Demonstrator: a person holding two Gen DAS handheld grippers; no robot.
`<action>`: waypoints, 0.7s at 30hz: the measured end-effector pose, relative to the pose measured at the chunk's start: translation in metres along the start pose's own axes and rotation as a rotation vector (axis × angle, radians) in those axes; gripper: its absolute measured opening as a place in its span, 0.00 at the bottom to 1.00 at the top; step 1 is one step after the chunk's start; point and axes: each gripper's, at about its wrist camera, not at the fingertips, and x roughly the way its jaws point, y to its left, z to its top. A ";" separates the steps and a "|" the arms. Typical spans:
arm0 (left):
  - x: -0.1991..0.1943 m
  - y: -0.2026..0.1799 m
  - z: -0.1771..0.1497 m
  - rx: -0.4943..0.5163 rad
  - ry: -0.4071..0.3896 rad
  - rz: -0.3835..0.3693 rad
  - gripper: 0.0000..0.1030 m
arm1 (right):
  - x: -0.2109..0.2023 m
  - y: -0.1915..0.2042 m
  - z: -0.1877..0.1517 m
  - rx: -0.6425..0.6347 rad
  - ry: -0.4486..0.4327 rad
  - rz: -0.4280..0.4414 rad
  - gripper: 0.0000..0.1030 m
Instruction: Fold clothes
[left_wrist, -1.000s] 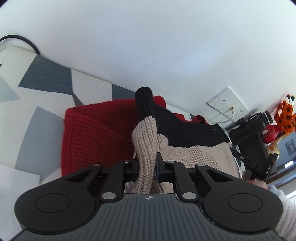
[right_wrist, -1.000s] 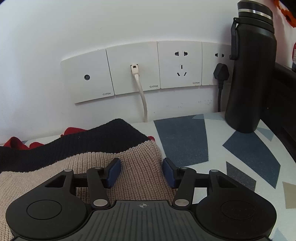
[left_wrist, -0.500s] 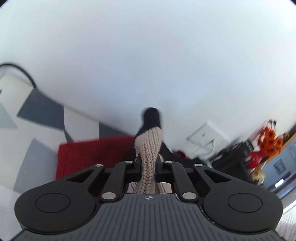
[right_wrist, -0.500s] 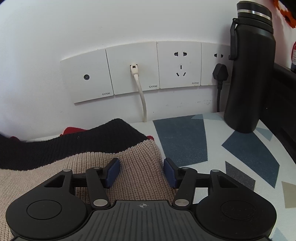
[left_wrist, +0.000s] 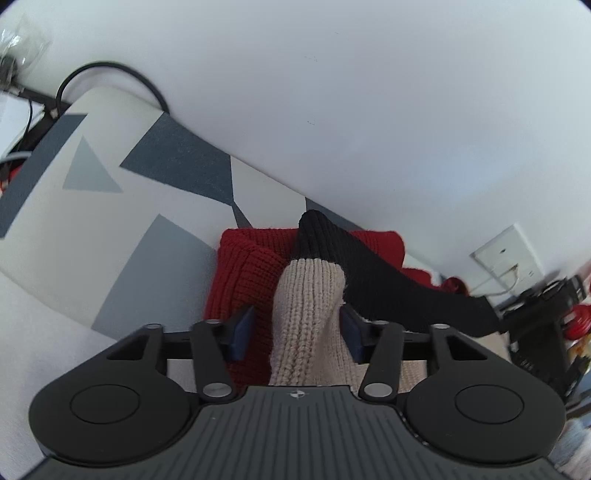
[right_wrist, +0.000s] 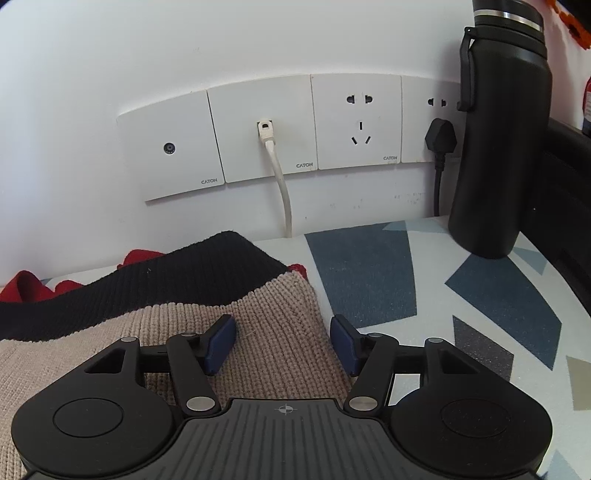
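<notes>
A knit sweater in red, black and beige lies on the patterned tablecloth (left_wrist: 110, 236). In the left wrist view a raised beige fold (left_wrist: 306, 306) with a black tip (left_wrist: 321, 236) stands between the pads of my left gripper (left_wrist: 297, 334). Its jaws are opening, and the left pad stands apart from the knit. The red part (left_wrist: 251, 273) lies behind the fold. In the right wrist view my right gripper (right_wrist: 282, 341) hovers over the sweater's beige corner (right_wrist: 273, 306). Its jaws are opening too, and the pads press on nothing.
A tall black bottle (right_wrist: 498, 147) stands at the right by the wall. A row of white wall sockets (right_wrist: 358, 122) carries a white cable (right_wrist: 280, 192) and a black plug (right_wrist: 439, 140). A black cable (left_wrist: 110, 70) loops past the table's far left end.
The left jaws, earlier shut on the beige fold, now stand apart around it. The left view swung up towards the wall and came back down. The right jaws widened slightly.
</notes>
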 end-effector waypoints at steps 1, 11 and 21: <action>-0.003 -0.002 0.000 0.014 -0.007 0.008 0.11 | -0.001 0.000 0.000 -0.003 -0.005 0.006 0.47; -0.026 -0.016 -0.006 0.120 -0.008 0.027 0.86 | -0.009 -0.004 0.018 -0.010 -0.010 0.015 0.43; -0.108 0.005 -0.085 0.070 0.084 -0.038 0.91 | -0.108 -0.049 0.001 0.026 0.057 0.188 0.85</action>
